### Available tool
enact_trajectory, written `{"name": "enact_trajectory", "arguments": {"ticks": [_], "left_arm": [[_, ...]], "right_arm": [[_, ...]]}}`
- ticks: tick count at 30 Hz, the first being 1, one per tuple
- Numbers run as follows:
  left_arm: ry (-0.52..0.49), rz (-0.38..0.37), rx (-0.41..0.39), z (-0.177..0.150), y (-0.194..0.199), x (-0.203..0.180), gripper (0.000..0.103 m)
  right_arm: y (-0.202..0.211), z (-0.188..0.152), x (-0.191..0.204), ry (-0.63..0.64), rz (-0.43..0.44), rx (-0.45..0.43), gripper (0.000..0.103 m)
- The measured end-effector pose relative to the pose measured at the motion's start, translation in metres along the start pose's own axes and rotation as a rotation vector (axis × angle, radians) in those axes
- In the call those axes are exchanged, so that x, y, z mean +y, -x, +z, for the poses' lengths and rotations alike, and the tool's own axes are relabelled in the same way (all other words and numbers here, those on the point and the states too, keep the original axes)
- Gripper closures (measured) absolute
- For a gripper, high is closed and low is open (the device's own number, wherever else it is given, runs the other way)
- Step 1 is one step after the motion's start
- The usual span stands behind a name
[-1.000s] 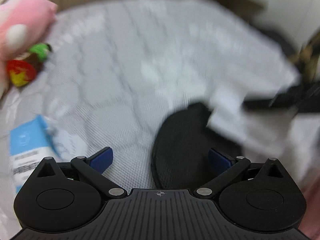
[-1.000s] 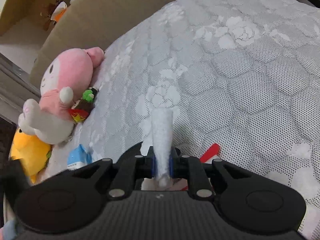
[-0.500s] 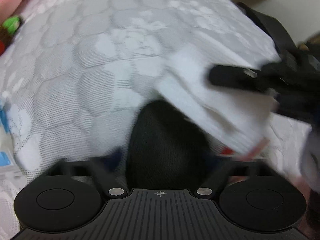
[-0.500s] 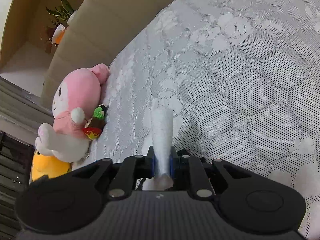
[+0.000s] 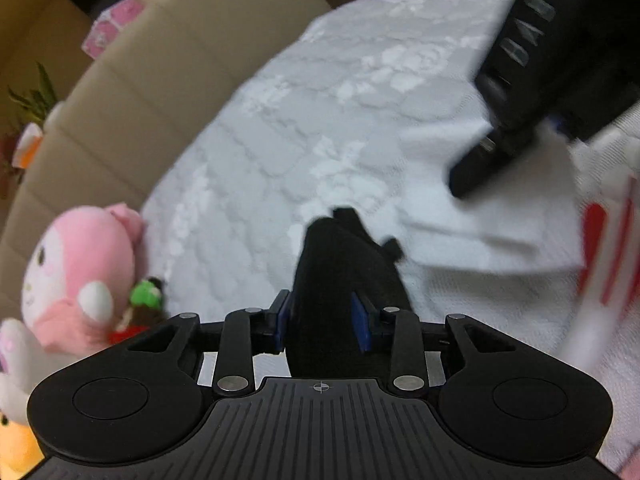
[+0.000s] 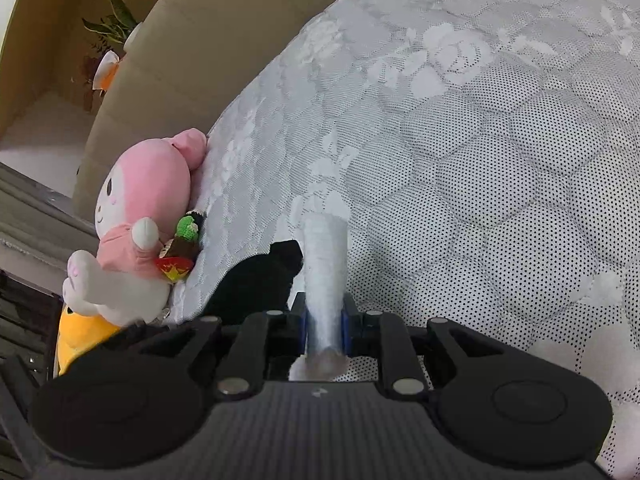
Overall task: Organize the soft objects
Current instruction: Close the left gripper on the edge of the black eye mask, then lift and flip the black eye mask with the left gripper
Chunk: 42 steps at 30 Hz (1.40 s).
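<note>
Left gripper fingers closing on black fabric piece, right gripper pinching white cloth clear of mattress, probably separating them.

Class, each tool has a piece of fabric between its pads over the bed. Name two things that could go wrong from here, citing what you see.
1. The left tool is closing on a bunched black cloth whose far end juts free beyond the pads; it may slip out.
2. The right tool pinches only a narrow fold of the white towel. In the left view the right tool sits close above the black cloth, so the fabrics may snag if pulled apart.
</note>
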<state>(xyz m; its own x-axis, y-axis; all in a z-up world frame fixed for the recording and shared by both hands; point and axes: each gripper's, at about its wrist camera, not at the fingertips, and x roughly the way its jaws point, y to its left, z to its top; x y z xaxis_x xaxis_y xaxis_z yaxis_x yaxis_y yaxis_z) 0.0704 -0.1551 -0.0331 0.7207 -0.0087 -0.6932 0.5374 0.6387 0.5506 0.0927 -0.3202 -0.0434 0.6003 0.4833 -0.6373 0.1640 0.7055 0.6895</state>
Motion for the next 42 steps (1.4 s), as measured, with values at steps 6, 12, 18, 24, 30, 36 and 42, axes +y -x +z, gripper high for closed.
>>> {"name": "enact_trajectory", "arguments": {"ticks": [6,12,18,24,30,36,42], "left_arm": [[0.087,-0.095,-0.042,-0.021,0.02,-0.005,0.048],[0.146,-0.256,-0.183,-0.027,0.049,-0.01,0.028],[0.252,-0.356,-0.104,-0.029,0.06,0.002,0.017],[0.324,-0.396,-0.042,-0.05,0.05,0.005,0.009],[0.364,-0.489,-0.007,-0.051,0.026,-0.004,0.009],[0.356,-0.491,0.001,-0.056,0.021,-0.003,0.009],[0.324,-0.494,-0.017,-0.055,0.028,-0.004,0.009]], "right_arm": [[-0.001,-0.001,0.0,0.004,-0.008,0.003,0.084],[0.004,-0.001,0.003,0.02,-0.003,-0.025,0.084],[0.028,-0.003,0.003,0.024,0.017,-0.143,0.084],[0.039,-0.013,0.029,0.149,0.136,-0.16,0.084],[-0.02,-0.037,0.041,0.274,-0.105,0.106,0.088],[-0.015,-0.028,0.041,0.351,-0.304,0.102,0.086],[-0.007,-0.018,0.023,0.289,-0.465,0.099,0.086]]}}
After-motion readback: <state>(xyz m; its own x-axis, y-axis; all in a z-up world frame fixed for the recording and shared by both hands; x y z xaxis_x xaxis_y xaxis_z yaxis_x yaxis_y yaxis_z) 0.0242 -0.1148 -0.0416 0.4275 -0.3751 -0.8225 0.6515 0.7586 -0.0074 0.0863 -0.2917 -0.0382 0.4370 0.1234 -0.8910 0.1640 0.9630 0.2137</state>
